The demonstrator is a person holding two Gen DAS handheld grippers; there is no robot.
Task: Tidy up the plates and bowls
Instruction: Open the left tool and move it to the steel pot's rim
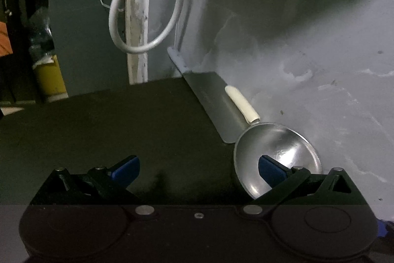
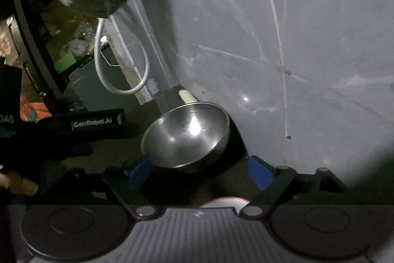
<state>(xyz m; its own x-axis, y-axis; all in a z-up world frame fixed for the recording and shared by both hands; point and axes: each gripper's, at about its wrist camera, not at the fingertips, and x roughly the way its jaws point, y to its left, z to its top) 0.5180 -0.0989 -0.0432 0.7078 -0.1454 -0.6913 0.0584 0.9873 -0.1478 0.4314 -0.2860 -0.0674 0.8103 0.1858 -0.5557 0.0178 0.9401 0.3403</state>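
Note:
A steel bowl (image 1: pixel 278 152) rests tilted on the dark table (image 1: pixel 123 120) against the grey wall, at the table's right edge. My left gripper (image 1: pixel 198 169) is open and empty; its right fingertip (image 1: pixel 269 170) stands in front of the bowl's rim, and the left one is over bare table. In the right wrist view the same bowl (image 2: pixel 187 134) lies just beyond my right gripper (image 2: pixel 199 173), whose jaws stand wide apart. The left blue pad (image 2: pixel 139 171) is close to the bowl's lower rim; I see no grip on it.
A cream cylinder (image 1: pixel 242 102) lies on a metal strip (image 1: pixel 209 93) along the wall behind the bowl. A white cable loop (image 1: pixel 147 6) hangs at the table's far corner. The left gripper's body (image 2: pixel 98 125) shows left of the bowl. Cluttered shelves and a yellow bin (image 1: pixel 50 78) lie beyond.

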